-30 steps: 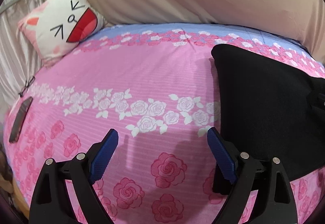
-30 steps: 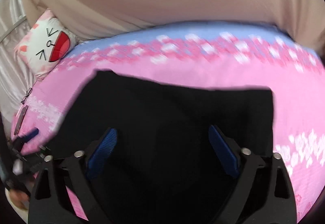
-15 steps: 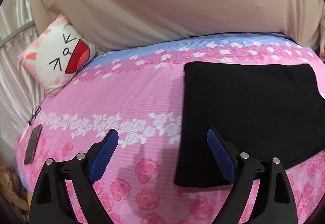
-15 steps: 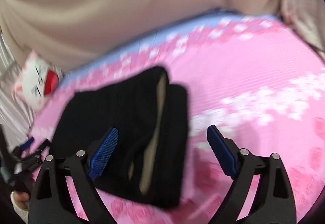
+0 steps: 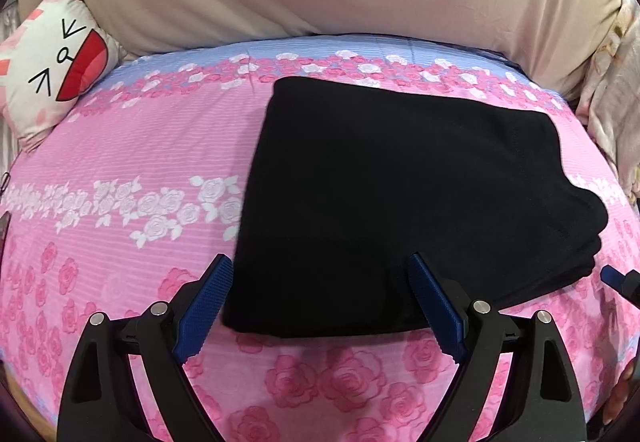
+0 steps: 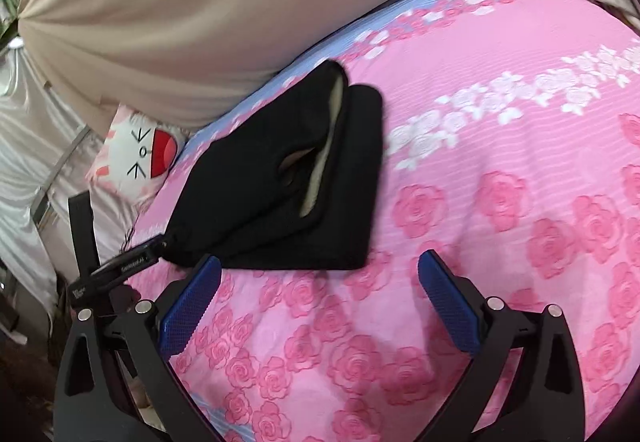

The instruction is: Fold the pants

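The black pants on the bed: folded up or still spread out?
Folded: the black pants lie as a compact stacked rectangle on the bed, layered edges visible in the right wrist view.

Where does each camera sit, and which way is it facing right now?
Left wrist: on the left tongs, open, angled down at the folded black pants; the right tongs' tip shows at the right edge.
Right wrist: on the right tongs, open over bare pink bedsheet.
Shared: pants, sheet, cat pillow.

Matt black cloth pants (image 5: 400, 193), printed cotton-like bedsheet (image 5: 140, 145)
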The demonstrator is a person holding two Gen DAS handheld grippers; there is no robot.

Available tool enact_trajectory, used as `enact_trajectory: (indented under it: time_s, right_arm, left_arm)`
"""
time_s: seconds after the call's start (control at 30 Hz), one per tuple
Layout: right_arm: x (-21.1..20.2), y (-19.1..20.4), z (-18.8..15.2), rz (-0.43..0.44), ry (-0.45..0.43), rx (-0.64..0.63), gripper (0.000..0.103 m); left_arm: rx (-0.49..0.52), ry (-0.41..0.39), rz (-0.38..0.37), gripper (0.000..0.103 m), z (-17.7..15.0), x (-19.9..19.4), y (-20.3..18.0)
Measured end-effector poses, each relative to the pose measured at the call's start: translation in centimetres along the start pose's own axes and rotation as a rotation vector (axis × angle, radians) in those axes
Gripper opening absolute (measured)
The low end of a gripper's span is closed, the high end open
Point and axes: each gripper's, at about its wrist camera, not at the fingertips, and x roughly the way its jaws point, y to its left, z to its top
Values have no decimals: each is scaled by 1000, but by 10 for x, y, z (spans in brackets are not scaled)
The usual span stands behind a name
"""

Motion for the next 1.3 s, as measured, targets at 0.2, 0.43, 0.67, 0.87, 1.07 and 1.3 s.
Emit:
enact_trajectory:
  time_s: [0.2,0.43,0.67,0.87,1.07,1.3]
  right_arm:
    - [19,41,17,0,-25,-115,97]
    - [65,35,43,-83,42,-52,24]
    - [14,62,55,-69,-102,-137,19]
    - [42,1,32,-84,10,17,26]
    - [5,10,35,-165,-70,-28,85]
    - [23,-33,27,-72,16,153,85]
  left_arm:
    - [-39,-8,30,87,-4,-6,18]
    - [-35,-37,78,87,-5,-14,31]
    - [-52,-60,67,87,2,-21,43]
    - [-40,-17,30,87,0,-6,38]
    - [-42,-14,-41,87,0,-8,43]
    - [-158,147,-331,87,7,23,53]
